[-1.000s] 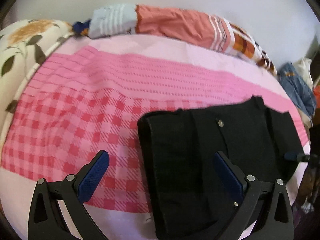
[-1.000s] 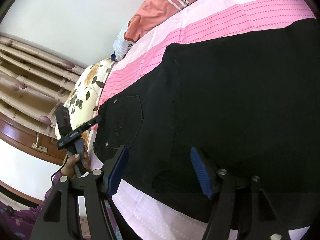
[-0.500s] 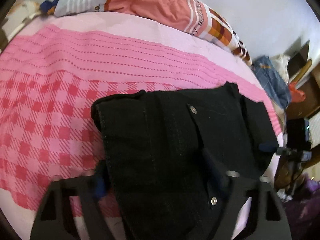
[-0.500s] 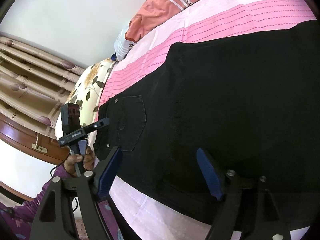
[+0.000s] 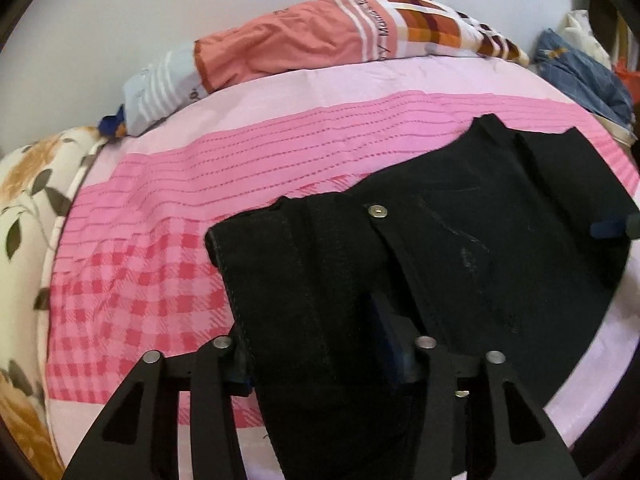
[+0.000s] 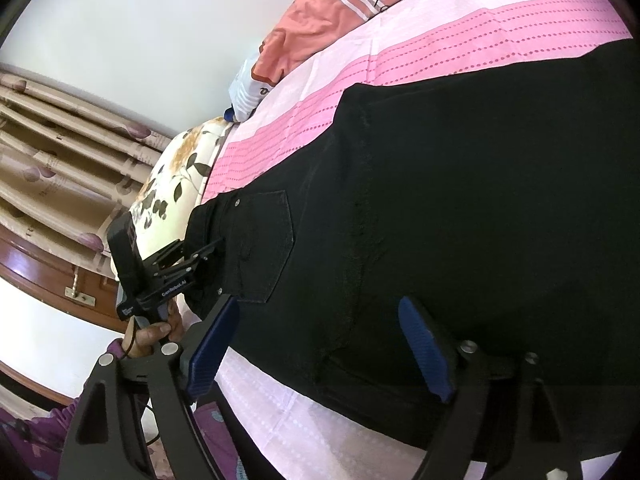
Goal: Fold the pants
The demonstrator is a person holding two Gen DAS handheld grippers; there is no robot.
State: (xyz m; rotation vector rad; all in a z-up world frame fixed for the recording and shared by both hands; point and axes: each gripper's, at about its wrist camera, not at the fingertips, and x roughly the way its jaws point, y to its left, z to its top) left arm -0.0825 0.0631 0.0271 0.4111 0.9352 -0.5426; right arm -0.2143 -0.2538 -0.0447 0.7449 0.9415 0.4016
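Note:
Black pants point(image 5: 420, 264) lie flat on the pink bed, waistband end toward the left gripper, with a metal button point(image 5: 377, 211) and a back pocket point(image 6: 260, 248) showing. My left gripper point(image 5: 320, 344) straddles the waistband corner; its fingers have closed in on the fabric and are partly hidden by it. It also shows in the right wrist view point(image 6: 200, 256) at the waistband. My right gripper point(image 6: 320, 344) is open, its blue pads on either side of the pants' near edge, holding nothing.
The bed has a pink striped and checked sheet point(image 5: 160, 216). A rolled orange and plaid quilt point(image 5: 320, 36) lies by the wall. A floral pillow point(image 5: 28, 200) lies at the left. Blue clothes point(image 5: 580, 72) are piled at the far right. Curtains point(image 6: 60, 148) hang beyond the bed.
My left gripper has moved onto the waistband corner and narrowed from wide open onto the fabric. My right gripper has stayed open and shifted slightly along the pants' near edge.

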